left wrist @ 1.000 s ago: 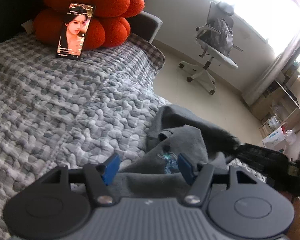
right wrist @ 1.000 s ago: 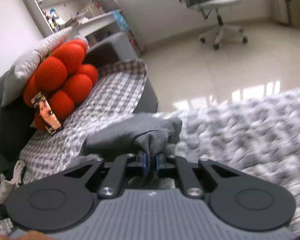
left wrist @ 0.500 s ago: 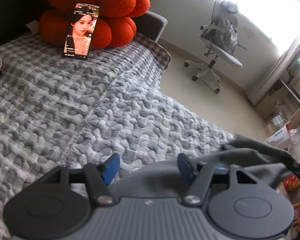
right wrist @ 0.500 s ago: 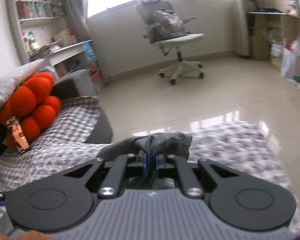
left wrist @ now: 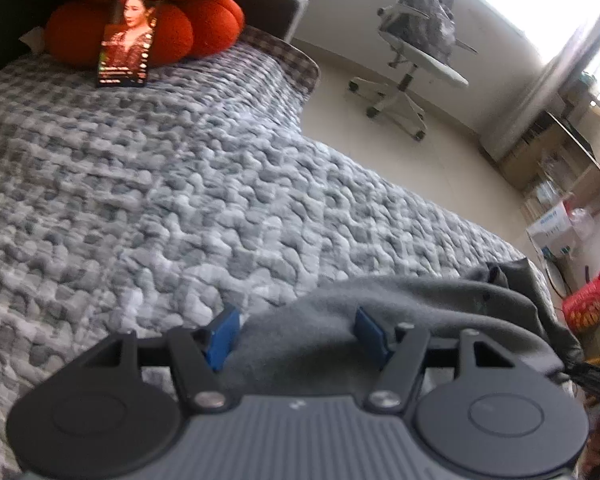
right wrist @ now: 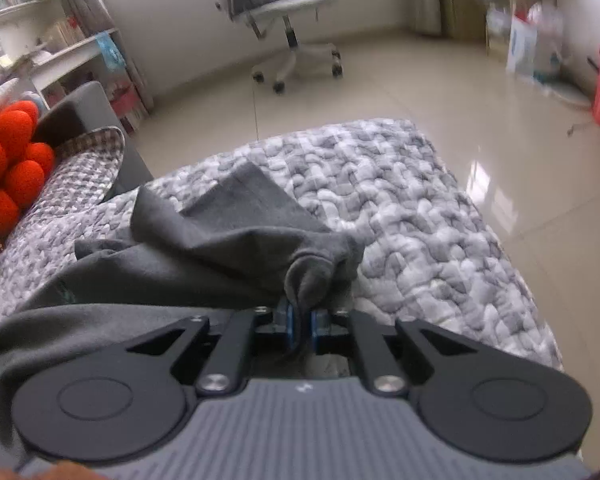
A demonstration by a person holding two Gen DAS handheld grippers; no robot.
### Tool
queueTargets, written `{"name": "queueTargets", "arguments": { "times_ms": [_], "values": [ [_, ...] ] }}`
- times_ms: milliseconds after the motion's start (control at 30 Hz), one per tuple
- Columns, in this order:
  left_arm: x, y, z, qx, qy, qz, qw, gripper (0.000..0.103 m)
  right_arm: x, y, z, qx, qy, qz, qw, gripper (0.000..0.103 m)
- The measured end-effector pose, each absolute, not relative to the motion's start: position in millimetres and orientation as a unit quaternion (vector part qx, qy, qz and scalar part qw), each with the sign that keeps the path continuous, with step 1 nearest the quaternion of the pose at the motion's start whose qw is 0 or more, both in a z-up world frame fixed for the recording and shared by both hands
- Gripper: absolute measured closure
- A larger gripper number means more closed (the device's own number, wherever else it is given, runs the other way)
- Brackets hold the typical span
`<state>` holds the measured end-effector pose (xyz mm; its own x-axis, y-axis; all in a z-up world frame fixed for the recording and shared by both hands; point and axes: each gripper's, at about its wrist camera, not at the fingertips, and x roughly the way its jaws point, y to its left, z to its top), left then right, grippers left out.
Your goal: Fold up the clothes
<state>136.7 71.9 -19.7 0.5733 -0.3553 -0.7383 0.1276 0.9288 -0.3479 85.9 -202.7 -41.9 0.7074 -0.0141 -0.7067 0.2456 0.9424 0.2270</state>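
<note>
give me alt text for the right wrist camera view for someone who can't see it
The right gripper pinches a bunched fold of a dark grey garment between its blue-padded fingers, above a grey quilted bedspread. Beyond lie a tiled floor, a white office chair and an orange cushion.

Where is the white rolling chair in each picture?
Left wrist: the chair stands on the floor at upper right, past the bed's far edge.
Right wrist: the chair is at top centre, on the floor beyond the bed.
Shared landmark: the orange cushion, top left in the left view and at the left edge in the right view.
</note>
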Motion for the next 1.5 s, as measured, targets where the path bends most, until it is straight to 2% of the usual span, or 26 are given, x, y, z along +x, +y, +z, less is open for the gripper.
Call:
{"name": "queueTargets", "arguments": {
  "times_ms": [133, 167, 233, 267, 300, 367, 467, 900, 1200, 1433, 1467, 1500],
  "values": [
    [131.7, 62.5, -23.5, -0.108, 0.443, -0.147, 0.878, 0.04, 84.6, -194.6, -29.6, 0.132, 0.373, -0.07, 0.916, 0.086],
    [129.7, 59.4, -24.1, -0.1, 0.443, -0.151, 0.878, 0.047, 82.5, -193.2, -24.6, 0.125, 0.367, -0.069, 0.919, 0.083],
    [126.4, 54.3, -23.8, -0.087, 0.44, -0.152, 0.881, 0.058, 78.3, -190.4, -14.5, 0.112, 0.354, -0.067, 0.926, 0.065],
    [125.2, 51.9, -23.1, -0.083, 0.437, -0.152, 0.883, 0.067, 76.2, -189.0, -9.5, 0.106, 0.348, -0.066, 0.929, 0.046],
    [124.5, 50.7, -21.9, -0.083, 0.435, -0.153, 0.883, 0.072, 74.1, -187.6, -4.4, 0.099, 0.341, -0.065, 0.932, 0.036],
    [122.6, 49.3, -18.0, -0.09, 0.43, -0.157, 0.884, 0.085, 70.3, -182.8, 5.9, 0.081, 0.327, -0.06, 0.94, 0.034],
    [114.7, 46.9, -7.3, -0.098, 0.413, -0.169, 0.89, 0.088, 67.4, -172.6, 18.7, 0.056, 0.313, -0.05, 0.947, 0.034],
    [35.4, 21.4, 31.9, -0.044, 0.344, -0.281, 0.895, 0.091, 80.4, -130.0, 14.8, 0.122, 0.335, 0.103, 0.928, 0.031],
    [-13.3, -25.0, 19.6, 0.009, 0.353, -0.366, 0.861, 0.091, 78.7, -118.0, 21.5, 0.129, 0.334, 0.137, 0.924, 0.031],
    [-27.5, -47.3, -1.0, 0.058, 0.374, -0.365, 0.85, 0.091, 79.2, -108.8, 18.8, 0.209, 0.354, 0.228, 0.883, 0.031],
    [-27.9, -48.4, -2.4, 0.061, 0.376, -0.364, 0.85, 0.091, 79.9, -104.6, 16.9, 0.214, 0.36, 0.238, 0.877, 0.031],
    [-28.1, -49.2, -3.3, 0.064, 0.377, -0.364, 0.849, 0.09, 80.5, -100.4, 15.1, 0.219, 0.366, 0.247, 0.87, 0.039]
  ]
}}
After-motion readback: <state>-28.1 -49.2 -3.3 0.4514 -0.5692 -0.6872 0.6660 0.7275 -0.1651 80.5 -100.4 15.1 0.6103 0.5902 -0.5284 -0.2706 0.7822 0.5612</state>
